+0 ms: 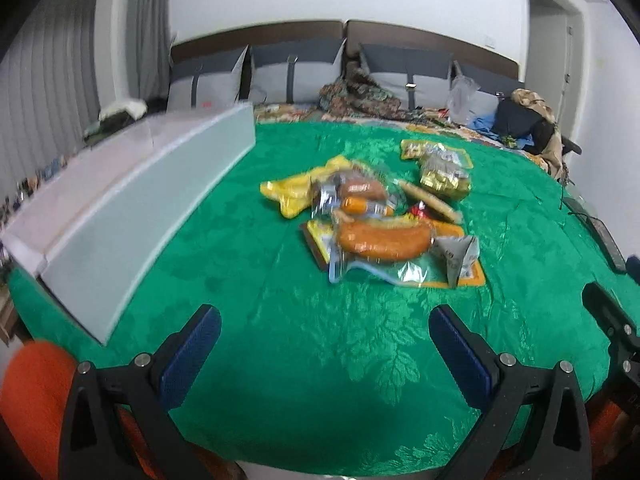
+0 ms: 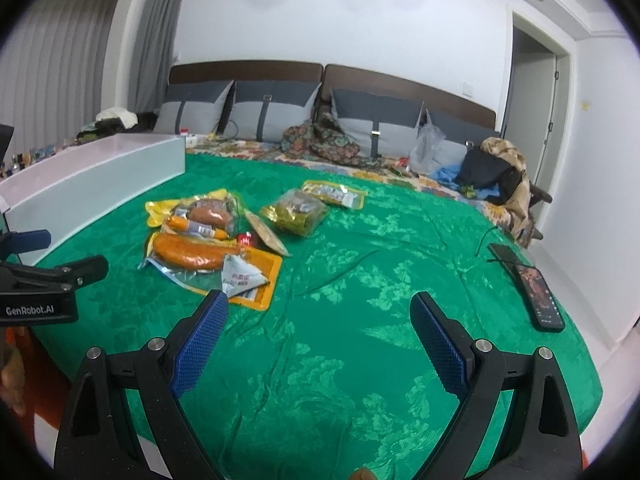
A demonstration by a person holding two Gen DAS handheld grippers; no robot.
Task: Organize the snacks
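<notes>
A pile of snack packets lies on the green bedspread: a big orange sausage, a smaller sausage, a yellow pouch, a gold-green bag and a white triangular packet. A long white box stands open to the left. My left gripper hangs open and empty, short of the pile. In the right wrist view the pile lies ahead on the left, the white box beyond it. My right gripper is open and empty, beside the left gripper.
A black phone and a second dark device lie near the bedspread's right edge. Pillows, a patterned cloth, a plastic bag and a dark bag crowd the headboard end. An orange sleeve shows lower left.
</notes>
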